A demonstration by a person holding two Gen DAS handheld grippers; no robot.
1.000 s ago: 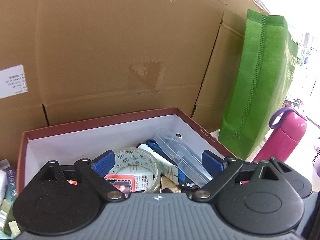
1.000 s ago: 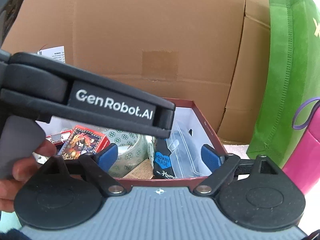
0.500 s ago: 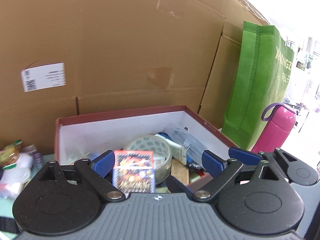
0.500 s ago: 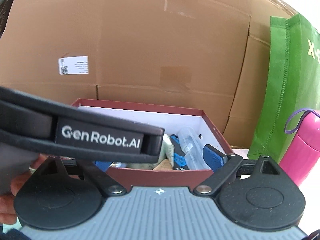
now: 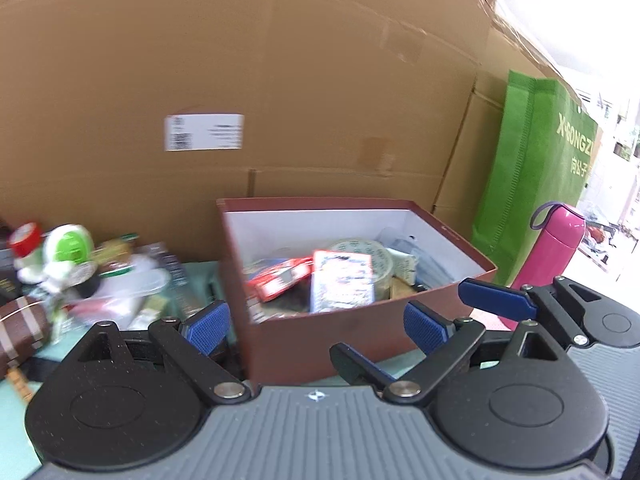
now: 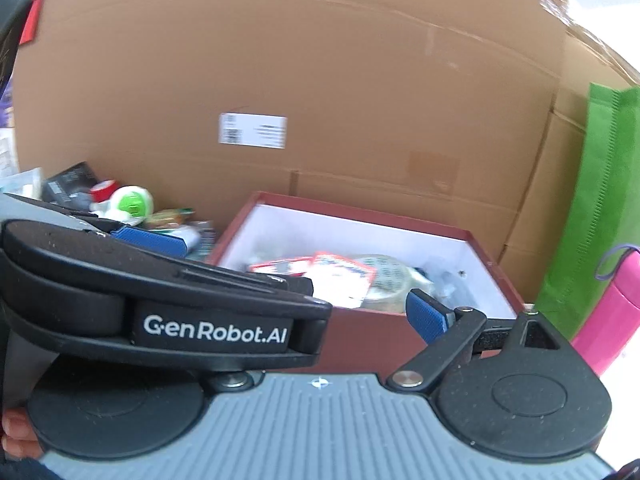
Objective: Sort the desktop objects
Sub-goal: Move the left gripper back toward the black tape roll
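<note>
A dark red box (image 5: 320,344) with a white inside stands on the desk and holds a tape roll (image 5: 370,254), red card packs (image 5: 342,280) and other small items. It also shows in the right wrist view (image 6: 372,330). My left gripper (image 5: 316,326) is open and empty, in front of the box's near wall. My right gripper (image 6: 320,312) is open and empty, to the right of the left one; its left finger is hidden behind the left gripper's body (image 6: 160,312). A pile of loose objects (image 5: 80,276) lies left of the box.
Large cardboard cartons (image 5: 280,100) form a wall behind the box. A green fabric bag (image 5: 536,184) and a pink bottle (image 5: 556,252) stand to the right. A brown striped object (image 5: 20,328) lies at the far left on the teal desk mat (image 5: 16,408).
Both grippers have pulled back and out of the box. The red card pack now lies in the box. The view swung left, showing the pile of loose objects.
</note>
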